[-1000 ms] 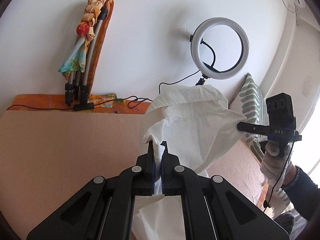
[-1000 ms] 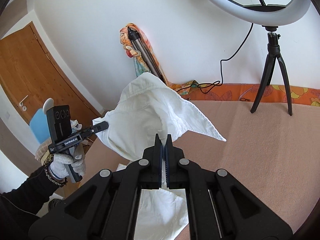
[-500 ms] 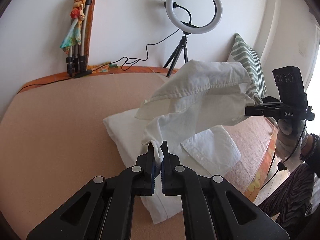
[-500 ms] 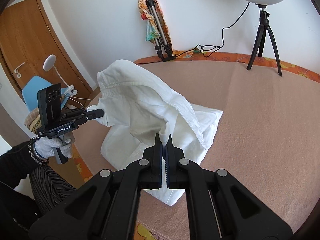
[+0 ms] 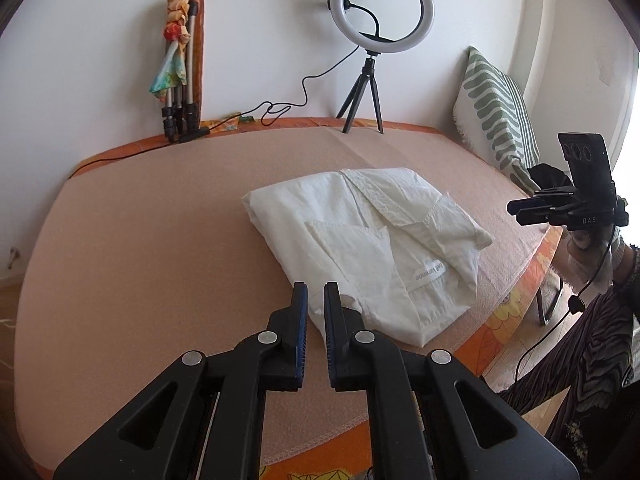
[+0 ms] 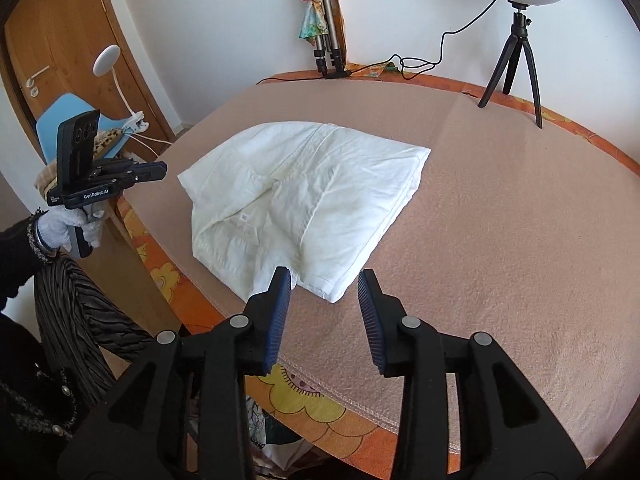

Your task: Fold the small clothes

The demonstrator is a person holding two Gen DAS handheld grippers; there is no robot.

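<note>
A white garment (image 5: 372,240) lies folded in a rough rectangle on the pink-covered surface (image 5: 140,260), collar and label facing up; it also shows in the right wrist view (image 6: 304,204). My left gripper (image 5: 315,292) hovers at the garment's near edge with a narrow gap between its jaws, holding nothing. It also shows from the side in the right wrist view (image 6: 158,170). My right gripper (image 6: 324,280) is wide open and empty just short of the garment's near corner. It also shows in the left wrist view (image 5: 516,210), off to the right of the garment.
A ring light on a black tripod (image 5: 368,76) stands at the back edge with its cable (image 5: 280,110). Folded tripods with a colourful cloth (image 5: 180,64) lean on the wall. A striped pillow (image 5: 496,120) lies at right. A blue chair (image 6: 60,124) and wooden door (image 6: 60,40) are left.
Both grippers lowered the lifted garment onto the surface and let go of it. The jaws opened and pulled back, and the garment now lies folded and flat.
</note>
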